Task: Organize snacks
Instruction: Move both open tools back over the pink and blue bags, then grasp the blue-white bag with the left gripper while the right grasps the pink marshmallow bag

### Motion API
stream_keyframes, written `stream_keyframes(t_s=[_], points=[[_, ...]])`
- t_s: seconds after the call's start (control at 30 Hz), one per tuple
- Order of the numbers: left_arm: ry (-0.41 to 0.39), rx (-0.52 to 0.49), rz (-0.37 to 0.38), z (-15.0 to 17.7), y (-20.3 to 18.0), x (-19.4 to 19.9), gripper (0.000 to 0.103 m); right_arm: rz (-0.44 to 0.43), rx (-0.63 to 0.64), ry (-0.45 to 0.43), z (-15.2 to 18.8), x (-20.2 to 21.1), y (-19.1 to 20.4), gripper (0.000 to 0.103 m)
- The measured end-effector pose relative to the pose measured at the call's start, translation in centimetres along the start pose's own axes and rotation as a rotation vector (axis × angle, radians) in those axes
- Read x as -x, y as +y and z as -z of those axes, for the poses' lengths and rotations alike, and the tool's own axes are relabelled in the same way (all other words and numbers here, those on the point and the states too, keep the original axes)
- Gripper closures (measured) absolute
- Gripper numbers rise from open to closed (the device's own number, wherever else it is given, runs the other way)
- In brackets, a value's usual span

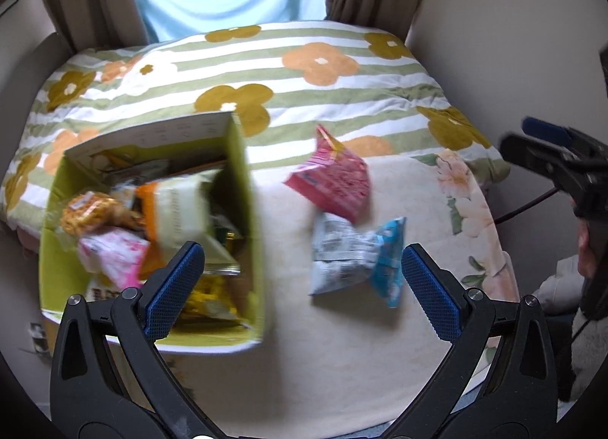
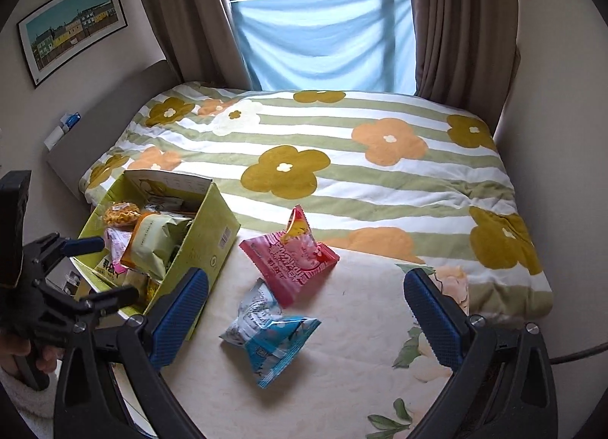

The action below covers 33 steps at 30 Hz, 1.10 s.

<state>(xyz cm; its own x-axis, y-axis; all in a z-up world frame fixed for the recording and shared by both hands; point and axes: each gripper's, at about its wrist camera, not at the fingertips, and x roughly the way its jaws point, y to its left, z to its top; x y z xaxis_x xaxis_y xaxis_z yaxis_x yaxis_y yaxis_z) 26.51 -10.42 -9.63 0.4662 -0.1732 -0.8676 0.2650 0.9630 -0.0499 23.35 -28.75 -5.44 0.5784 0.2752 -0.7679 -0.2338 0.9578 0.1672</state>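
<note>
From the left wrist camera, the left gripper (image 1: pixel 302 281) hangs above the bed with its blue-padded fingers spread wide and nothing between them. Below and to its left sits a yellow-green cardboard box (image 1: pixel 247 188), open at the top and crammed with snack packets, among them a pale green and orange bag (image 1: pixel 182 207), a pink and white packet (image 1: pixel 114 254) and a round golden noodle snack (image 1: pixel 89 213). On the cream floral sheet (image 1: pixel 342 355) just right of the box lie two loose snacks: a pink packet (image 1: pixel 334 182) and, touching its near edge, a blue and white packet (image 1: pixel 357 258). The right gripper (image 1: pixel 547 142) shows at the far right edge; from here I cannot tell how its fingers stand. From the right wrist camera, the right gripper (image 2: pixel 306 315) is likewise spread wide and empty, hovering over the blue and white packet (image 2: pixel 271 332), with the pink packet (image 2: pixel 292 262) just beyond it. The box (image 2: pixel 205 245) stands to the left, and the left gripper (image 2: pixel 95 270) hovers over its near end, fingers apart. The striped flower duvet (image 2: pixel 342 180) covers the rest of the bed up to the brown curtains (image 2: pixel 456 21).
</note>
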Motion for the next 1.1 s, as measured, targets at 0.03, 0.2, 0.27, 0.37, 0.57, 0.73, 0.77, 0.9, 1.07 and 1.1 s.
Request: stream_keyframes(t_s=[0.03,0.2,0.27,0.37,0.57,0.73,0.77,0.9,1.07,1.1], points=[[0.003,0.0,0.002,0.2,-1.1,-0.4,0.0,-0.016,-0.002,0.007,-0.1,-0.5,-0.9,0.0],[0.036,0.013,-0.004,1.8,-5.6,-3.5,0.0,-0.088,0.029,0.056,-0.7,-3.7,-3.8,0.0],[0.052,0.016,-0.01,2.6,-6.6,-4.9,0.0,-0.119,0.042,0.074,-0.7,-5.2,-4.3,0.0],[0.072,0.004,-0.035,3.6,-7.8,-7.1,0.0,-0.15,0.055,0.119,-0.6,-7.8,-4.9,0.0],[0.1,-0.051,-0.114,4.6,-9.3,-11.6,0.0,-0.21,0.092,0.173,-0.4,-12.7,-5.3,0.0],[0.113,-0.103,-0.177,4.8,-10.0,-14.7,0.0,-0.279,0.173,0.205,-0.7,-16.9,-4.6,0.0],[0.117,-0.112,-0.192,4.9,-10.0,-15.3,0.0,-0.297,0.2,0.208,-0.7,-17.7,-4.3,0.0],[0.117,-0.121,-0.202,4.9,-9.7,-16.7,0.0,-0.367,0.313,0.223,-0.4,-20.2,-2.4,0.0],[0.147,-0.103,-0.209,4.7,-9.5,-18.4,0.0,-0.414,0.391,0.248,0.2,-22.6,-1.2,0.0],[0.158,-0.104,-0.209,4.6,-9.3,-18.8,0.0,-0.419,0.399,0.252,0.1,-23.0,-1.2,0.0]])
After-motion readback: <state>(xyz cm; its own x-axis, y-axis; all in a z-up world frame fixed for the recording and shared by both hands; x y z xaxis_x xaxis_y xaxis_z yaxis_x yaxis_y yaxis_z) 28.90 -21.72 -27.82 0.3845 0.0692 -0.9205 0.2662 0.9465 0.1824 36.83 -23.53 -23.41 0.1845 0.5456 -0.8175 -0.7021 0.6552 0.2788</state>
